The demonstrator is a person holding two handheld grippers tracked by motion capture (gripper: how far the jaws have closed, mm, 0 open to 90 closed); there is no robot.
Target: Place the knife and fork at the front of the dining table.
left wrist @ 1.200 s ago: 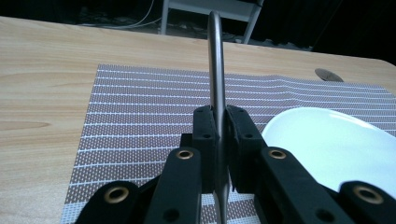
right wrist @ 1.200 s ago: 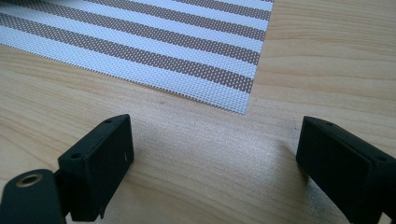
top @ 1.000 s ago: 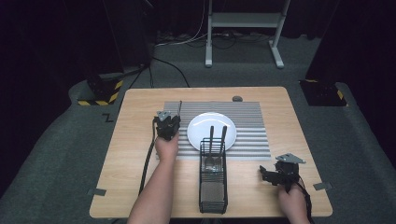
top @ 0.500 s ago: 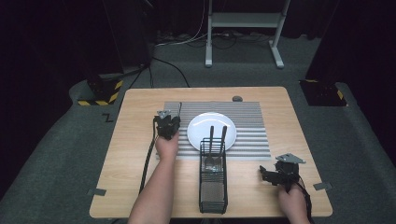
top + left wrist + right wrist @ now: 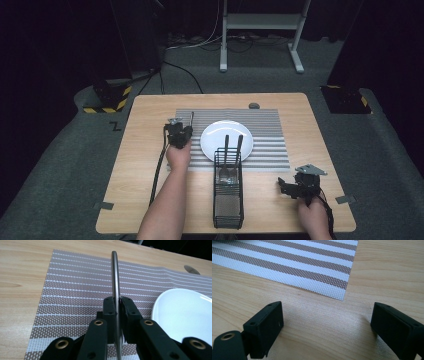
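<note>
- The left gripper (image 5: 116,305) is clenched on a slim metal utensil (image 5: 115,275), its pads squeezing the flat handle edge-on; in the left gripper view the metal runs from bottom centre straight up to the upper middle of the frame.
- In the high view the same gripper (image 5: 179,131) sits left of centre, over the striped placemat (image 5: 270,145), just beside the white plate (image 5: 215,142).
- Which end of the utensil is hidden behind the jaws I cannot tell; it could be a knife, fork or spoon.
- My judgement: the piece is light, rigid and will not bend, but polished steel is slippery, and a thin edge-on pinch lets it pivot or slide between the pads.
- A hold nearer the middle of the handle, flat faces against the pads, should be steadier than one near an end.
- Two more utensils (image 5: 231,150) stand in the black wire caddy (image 5: 228,205) at lower centre.
- The right gripper (image 5: 292,189), lower right of the high view, rests released on the bare wooden table (image 5: 317,322), jaws wide apart with nothing between them.
</note>
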